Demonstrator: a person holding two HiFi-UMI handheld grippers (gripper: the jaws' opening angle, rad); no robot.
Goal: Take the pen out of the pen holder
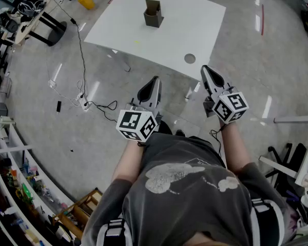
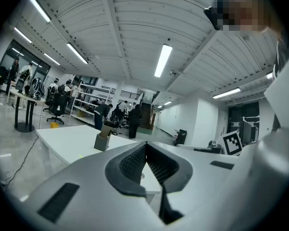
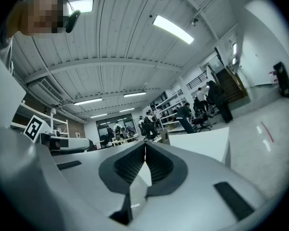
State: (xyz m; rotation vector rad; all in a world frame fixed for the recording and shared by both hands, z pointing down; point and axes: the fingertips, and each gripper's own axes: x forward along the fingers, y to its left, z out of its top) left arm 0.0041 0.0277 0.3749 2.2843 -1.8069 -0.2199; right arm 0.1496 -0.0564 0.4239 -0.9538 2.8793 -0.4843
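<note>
We're holding left tongs [image 1: 154,80] and right tongs [image 1: 205,68] closed, empty; arriving closed risks toppling the distant pen holder [image 1: 153,14].

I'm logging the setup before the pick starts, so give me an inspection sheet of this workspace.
Surface: white table, mostly bare.
Job's things: pen holder upright toward the far side; its contents cannot be made out.
Clutter: round grey mark by the near edge; yellowish speck.
Grippers: left hand-held gripper and right hand-held gripper both shut, empty, well away from the holder.
Cables: black cable across the floor to a power strip.
Surroundings: shelving at left; people in the background.
</note>
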